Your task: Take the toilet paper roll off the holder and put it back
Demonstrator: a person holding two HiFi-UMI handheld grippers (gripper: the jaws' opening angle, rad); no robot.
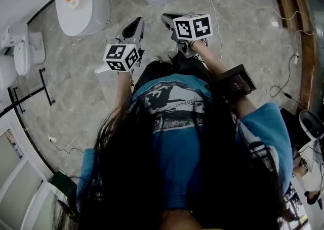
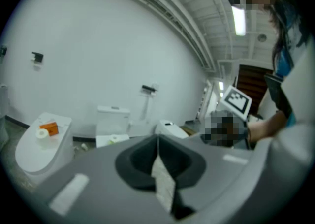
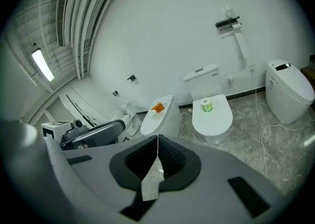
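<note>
Toilet paper roll – green-wrapped, upright near the back edge of the middle toilet lid, well apart from both claws. Wall holder sits high, right of the tank. Left gripper is pressed together and empty – right gripper likewise.

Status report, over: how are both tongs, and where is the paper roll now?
Left tongs shut, empty; right tongs shut, empty. Paper roll on middle toilet lid, untouched. Loose cable on floor beside it.
</note>
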